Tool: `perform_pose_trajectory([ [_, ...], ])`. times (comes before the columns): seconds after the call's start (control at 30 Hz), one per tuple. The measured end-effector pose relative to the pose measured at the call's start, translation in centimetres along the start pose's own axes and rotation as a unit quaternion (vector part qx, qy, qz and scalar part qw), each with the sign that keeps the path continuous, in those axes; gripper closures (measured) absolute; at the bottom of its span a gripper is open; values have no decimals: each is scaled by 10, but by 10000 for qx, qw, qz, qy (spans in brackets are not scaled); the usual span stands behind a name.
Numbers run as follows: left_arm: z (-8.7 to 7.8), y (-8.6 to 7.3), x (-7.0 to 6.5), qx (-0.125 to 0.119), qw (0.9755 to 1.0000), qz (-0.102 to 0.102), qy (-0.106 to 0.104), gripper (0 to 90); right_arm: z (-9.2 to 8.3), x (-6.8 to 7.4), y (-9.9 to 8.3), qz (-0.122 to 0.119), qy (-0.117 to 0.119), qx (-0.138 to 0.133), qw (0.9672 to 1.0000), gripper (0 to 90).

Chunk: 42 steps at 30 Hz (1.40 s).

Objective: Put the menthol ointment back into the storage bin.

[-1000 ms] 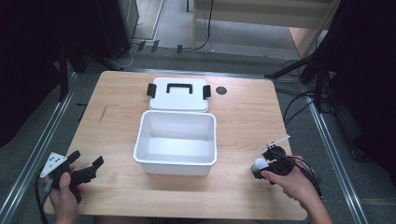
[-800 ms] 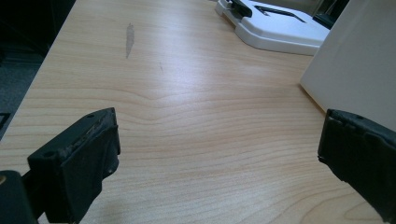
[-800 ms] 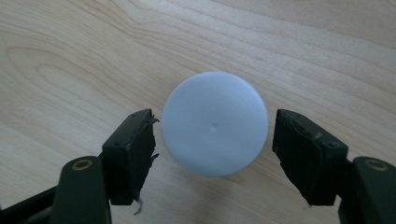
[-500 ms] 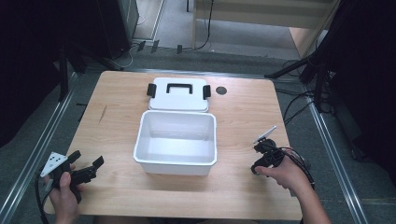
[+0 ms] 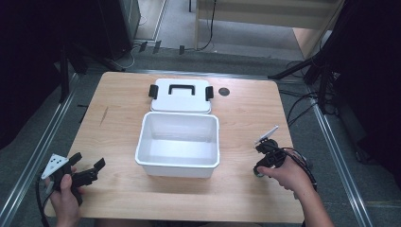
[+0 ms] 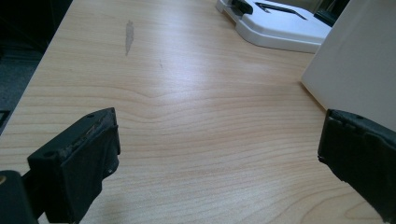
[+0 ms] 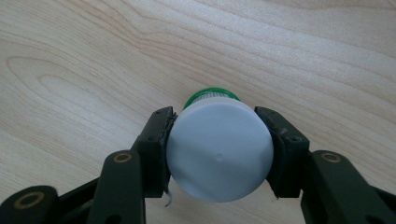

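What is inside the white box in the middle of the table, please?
The white box looks empty: a bare white floor and inner walls. Its near wall hides a strip of the floor behind it, so that part cannot be checked.

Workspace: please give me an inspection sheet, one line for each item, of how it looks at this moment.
Surface: wooden table, one grey smear near its left edge.
Job's things: white bottle with a green band, standing on the table at the right; open white box in the middle, nothing seen inside; its lid lies flat behind it.
Clutter: small dark round spot beside the lid.
Grippers: right gripper has just closed on the bottle; left gripper open, nothing between its jaws.
Cables: black cables on the floor at the right.
Surroundings: grey floor, dark stands, wooden furniture behind.
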<state>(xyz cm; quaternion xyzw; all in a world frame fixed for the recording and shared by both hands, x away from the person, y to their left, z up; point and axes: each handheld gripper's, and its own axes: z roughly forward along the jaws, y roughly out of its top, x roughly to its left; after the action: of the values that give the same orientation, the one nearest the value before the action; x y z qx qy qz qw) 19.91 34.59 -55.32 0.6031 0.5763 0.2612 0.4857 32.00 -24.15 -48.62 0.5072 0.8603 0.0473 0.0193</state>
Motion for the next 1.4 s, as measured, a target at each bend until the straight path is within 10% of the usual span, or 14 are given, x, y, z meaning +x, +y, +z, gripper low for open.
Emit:
perform_pose_trajectory([
  [0.43, 0, 0, 0, 1, 10000, -9, 0, 0, -7, 5, 7, -307, 150, 187, 9992, 517],
  [1.4, 2, 1, 1, 30, 10000, -46, -27, 0, -92, 58, 69, -1134, 203, 149, 9932, 517],
])
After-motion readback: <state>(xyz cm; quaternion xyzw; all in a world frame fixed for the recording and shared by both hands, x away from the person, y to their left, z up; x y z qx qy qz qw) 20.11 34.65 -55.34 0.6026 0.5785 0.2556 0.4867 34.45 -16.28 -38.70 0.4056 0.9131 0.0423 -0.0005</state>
